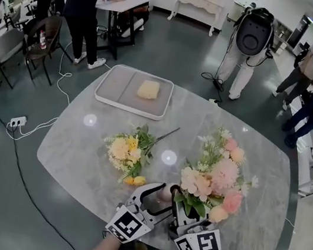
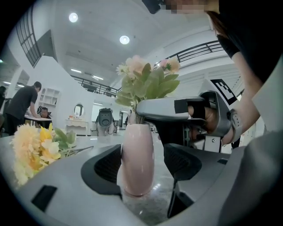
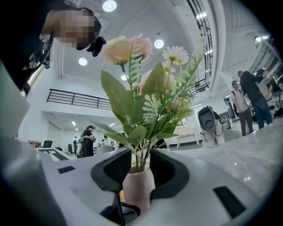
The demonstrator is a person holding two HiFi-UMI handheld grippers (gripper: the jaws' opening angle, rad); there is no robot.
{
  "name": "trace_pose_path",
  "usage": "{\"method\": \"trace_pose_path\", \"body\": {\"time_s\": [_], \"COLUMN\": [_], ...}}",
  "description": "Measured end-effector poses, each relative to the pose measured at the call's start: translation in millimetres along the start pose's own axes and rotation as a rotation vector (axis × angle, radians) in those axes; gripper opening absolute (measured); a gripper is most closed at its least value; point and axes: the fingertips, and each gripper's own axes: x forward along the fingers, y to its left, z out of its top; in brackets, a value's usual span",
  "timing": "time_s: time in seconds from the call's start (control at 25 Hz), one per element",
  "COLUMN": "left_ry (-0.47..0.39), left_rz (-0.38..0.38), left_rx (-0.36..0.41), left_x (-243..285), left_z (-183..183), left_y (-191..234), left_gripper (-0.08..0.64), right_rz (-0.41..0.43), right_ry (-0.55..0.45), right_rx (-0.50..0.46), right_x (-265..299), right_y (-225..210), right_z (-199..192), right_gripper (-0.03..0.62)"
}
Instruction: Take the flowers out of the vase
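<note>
Straddling the pale pink ceramic vase point(image 2: 137, 150), the left gripper point(image 2: 143, 163) gapes; the right gripper point(image 3: 140, 165) brackets the pink-and-cream flowers point(image 3: 150, 88) at stems, unclamped.

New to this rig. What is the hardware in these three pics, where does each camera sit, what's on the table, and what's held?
No robot: a person holds a two-jaw gripper in each hand. The head view is from a camera on their head, looking down at the table. The two gripper views are from cameras riding on each gripper, looking along its jaws.

On the table: a tray with a yellowish sponge on it, a loose yellow bunch lying flat, and a pink vase of flowers.

The left gripper has its jaws wide apart round the vase, which looks to touch one jaw and stands clear of the other. The right gripper has its jaws either side of the stems just above the vase mouth, not visibly clamped. Nothing is firmly held yet.
</note>
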Motion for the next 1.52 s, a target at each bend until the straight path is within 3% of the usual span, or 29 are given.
{"method": "trace_pose_path", "body": {"time_s": [0.4, 1.08, 1.32, 1.52], "left_ry": [-0.006, 0.026, 0.033, 0.029], "left_rz": [0.028, 0.054, 0.063, 0.069], "left_rx": [-0.003, -0.005, -0.017, -0.03], "left_x": [-2, -6, -11, -24], "left_z": [-1, 4, 26, 27], "left_y": [3, 6, -4, -2], "left_gripper": [0.258, 0.241, 0.241, 0.241], "right_rz": [0.009, 0.059, 0.063, 0.057], "right_ry": [-0.008, -0.049, -0.046, -0.047], "right_rx": [-0.034, -0.066, -0.071, -0.065], "right_x": [-3, -2, -10, -10], "right_y": [0, 2, 1, 4], "right_z": [1, 40, 72, 75], "right_gripper": [0.057, 0.052, 0.051, 0.051]}}
